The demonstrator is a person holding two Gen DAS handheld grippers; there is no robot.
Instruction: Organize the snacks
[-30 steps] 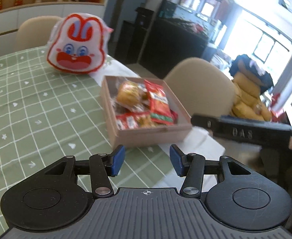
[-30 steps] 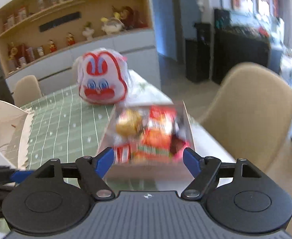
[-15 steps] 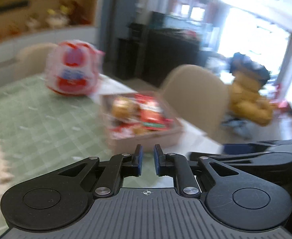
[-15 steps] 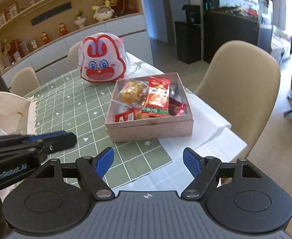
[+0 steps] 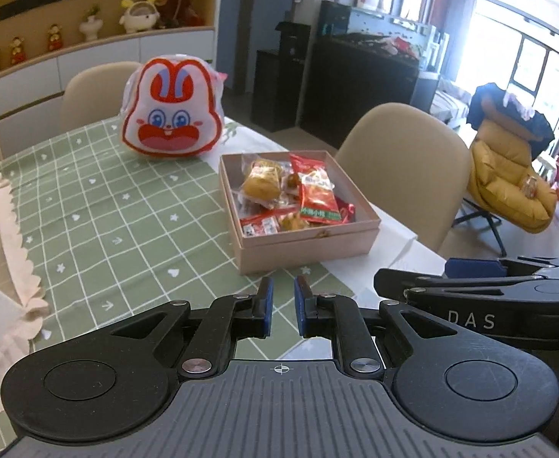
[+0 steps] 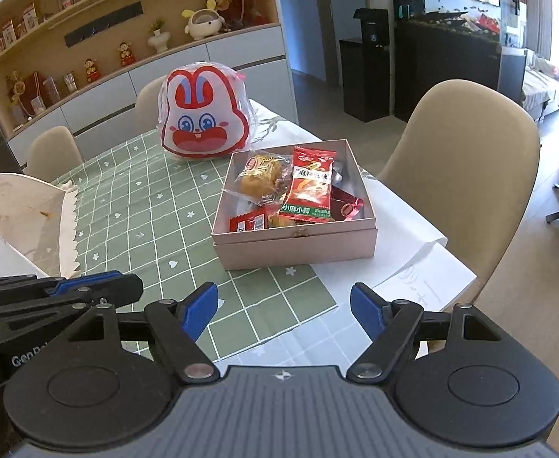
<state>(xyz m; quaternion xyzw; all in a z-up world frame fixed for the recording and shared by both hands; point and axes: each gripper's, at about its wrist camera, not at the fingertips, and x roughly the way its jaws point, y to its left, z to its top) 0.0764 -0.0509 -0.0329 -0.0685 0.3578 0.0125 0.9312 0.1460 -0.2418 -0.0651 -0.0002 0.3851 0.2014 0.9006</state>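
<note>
A green checked tablecloth [image 6: 142, 206] covers the table, with beige chairs [image 6: 466, 168] around and a wooden shelf [image 6: 88, 26] behind. The pink box [image 6: 298, 244] full of snacks [image 6: 310, 187] stands near the table edge, beside a rabbit bag [image 6: 203, 118]. The left gripper [image 5: 283, 305] has narrowed to a small gap and holds nothing; a second ago it was wider. The right gripper [image 6: 283, 309] stays wide and empty.

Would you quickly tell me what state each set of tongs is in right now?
Left tongs: nearly closed, only a thin gap, holding nothing.
Right tongs: wide open, holding nothing.
</note>
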